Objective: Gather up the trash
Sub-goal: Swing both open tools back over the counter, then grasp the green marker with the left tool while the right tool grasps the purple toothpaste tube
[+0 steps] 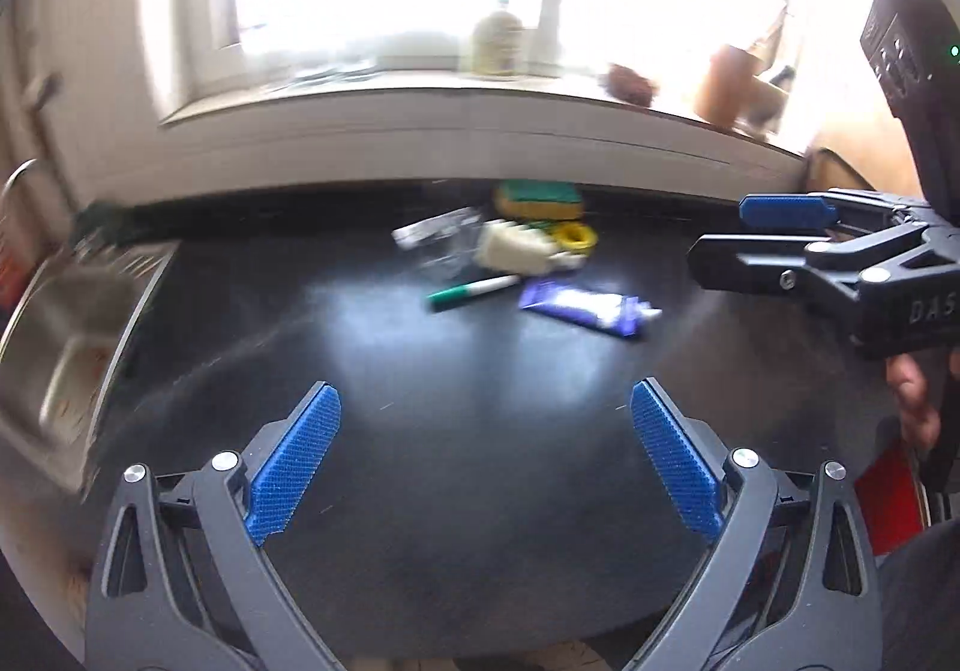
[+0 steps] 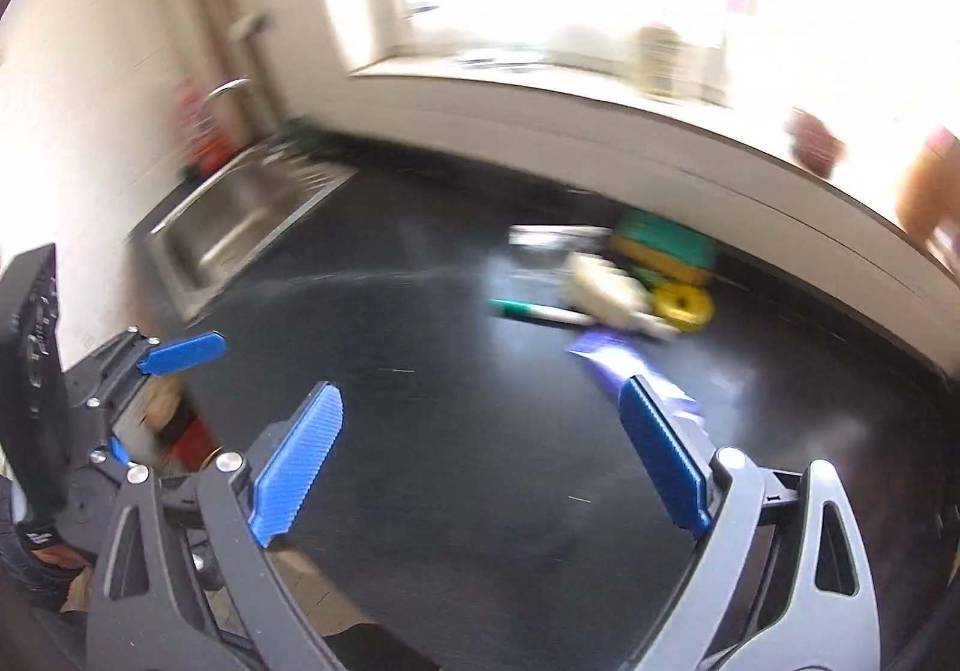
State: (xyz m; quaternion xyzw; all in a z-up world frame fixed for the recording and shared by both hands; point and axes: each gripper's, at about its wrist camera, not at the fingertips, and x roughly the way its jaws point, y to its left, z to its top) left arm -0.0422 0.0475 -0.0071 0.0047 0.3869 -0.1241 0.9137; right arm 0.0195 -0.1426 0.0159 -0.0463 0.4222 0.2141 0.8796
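Both grippers — left gripper (image 1: 485, 461) and right gripper (image 2: 483, 458) — hang with fingers spread wide, holding nothing; the trash pile (image 1: 510, 251) lies near the black table's (image 1: 420, 431) far edge, below the windowsill.

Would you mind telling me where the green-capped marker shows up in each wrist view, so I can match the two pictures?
Left wrist view: the marker lies just above centre on the dark counter, left of the purple tube.
Right wrist view: the marker lies right of centre, above and left of the purple tube.
Shared landmark: the yellow ring beside the pile.
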